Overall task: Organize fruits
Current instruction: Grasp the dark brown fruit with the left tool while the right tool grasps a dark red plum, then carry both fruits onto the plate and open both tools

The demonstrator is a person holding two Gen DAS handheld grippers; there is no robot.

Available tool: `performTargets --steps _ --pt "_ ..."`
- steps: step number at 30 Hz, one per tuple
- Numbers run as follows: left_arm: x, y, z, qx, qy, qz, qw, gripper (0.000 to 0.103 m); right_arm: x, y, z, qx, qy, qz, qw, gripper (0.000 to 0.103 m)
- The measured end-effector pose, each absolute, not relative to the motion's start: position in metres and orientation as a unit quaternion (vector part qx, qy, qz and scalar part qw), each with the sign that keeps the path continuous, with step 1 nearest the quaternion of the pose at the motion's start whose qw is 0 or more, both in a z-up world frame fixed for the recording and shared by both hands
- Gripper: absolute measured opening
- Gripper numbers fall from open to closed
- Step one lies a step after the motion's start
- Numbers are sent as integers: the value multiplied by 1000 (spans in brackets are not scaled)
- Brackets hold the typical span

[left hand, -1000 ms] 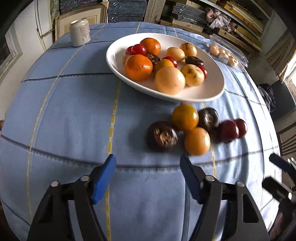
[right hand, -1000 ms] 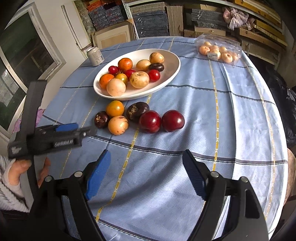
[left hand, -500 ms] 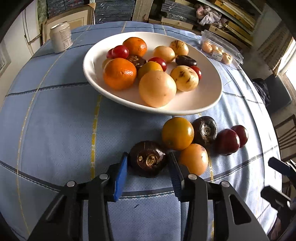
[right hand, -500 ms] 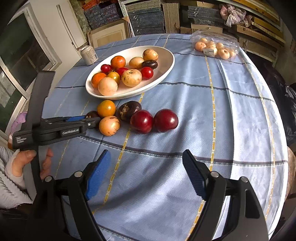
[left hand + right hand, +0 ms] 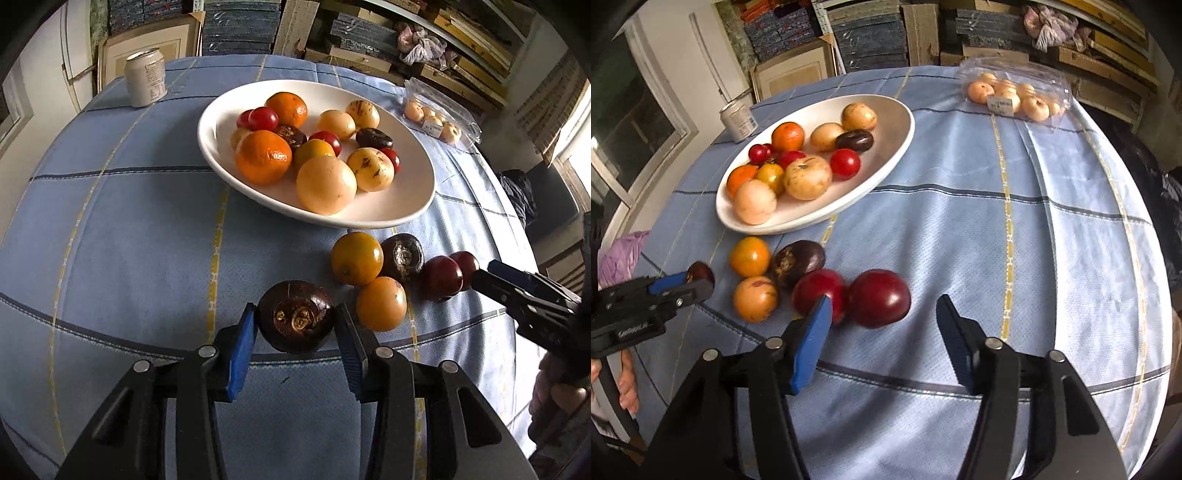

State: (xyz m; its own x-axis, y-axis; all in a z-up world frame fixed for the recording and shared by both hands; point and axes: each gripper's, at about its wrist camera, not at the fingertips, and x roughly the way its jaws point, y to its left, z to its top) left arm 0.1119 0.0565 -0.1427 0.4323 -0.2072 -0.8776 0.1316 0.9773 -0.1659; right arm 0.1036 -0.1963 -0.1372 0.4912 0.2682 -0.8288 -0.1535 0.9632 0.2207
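My left gripper [image 5: 295, 326] is shut on a dark purple round fruit [image 5: 295, 319], both blue pads pressed against its sides, low over the blue cloth. Beside it lie two orange fruits [image 5: 356, 258], another dark fruit [image 5: 402, 256] and two red plums [image 5: 441, 277]. My right gripper [image 5: 884, 317] reaches over the nearer red plum [image 5: 879, 302]. Its jaws are closing, with the plum just ahead between the tips; the left pad [image 5: 816, 325] sits between the two plums and the right pad stands apart. The white oval plate [image 5: 886, 122] holds several fruits.
A drink can [image 5: 144, 77] stands at the far left of the table. A clear plastic box of pale fruits [image 5: 1015, 92] lies at the far right. Stacked boards and shelves rise behind the table. A person's hand [image 5: 624, 384] holds the left gripper's handle.
The left gripper moved forward and closed on the dark purple fruit. The right gripper came forward and down to the red plums and its jaws narrowed.
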Motion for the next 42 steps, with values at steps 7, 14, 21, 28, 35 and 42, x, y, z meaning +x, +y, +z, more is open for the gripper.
performTargets --steps 7,14,21,28,35,42 --pt "105 50 -142 -26 526 -100 845 43 117 -191 -147 50 496 127 858 49" --pt "105 51 -137 -30 524 -96 846 43 118 -187 -150 56 497 142 854 39" --pt "107 50 -128 -24 515 -99 851 43 115 -190 -142 57 496 149 854 38" --pt "148 62 -63 -26 459 -85 884 43 122 -185 -58 20 403 162 901 38" --pt "208 50 -31 -23 427 -81 900 43 169 -163 -28 43 371 179 910 38" --pt "240 38 -77 -14 466 -68 882 43 213 -131 -60 28 403 192 894 38"
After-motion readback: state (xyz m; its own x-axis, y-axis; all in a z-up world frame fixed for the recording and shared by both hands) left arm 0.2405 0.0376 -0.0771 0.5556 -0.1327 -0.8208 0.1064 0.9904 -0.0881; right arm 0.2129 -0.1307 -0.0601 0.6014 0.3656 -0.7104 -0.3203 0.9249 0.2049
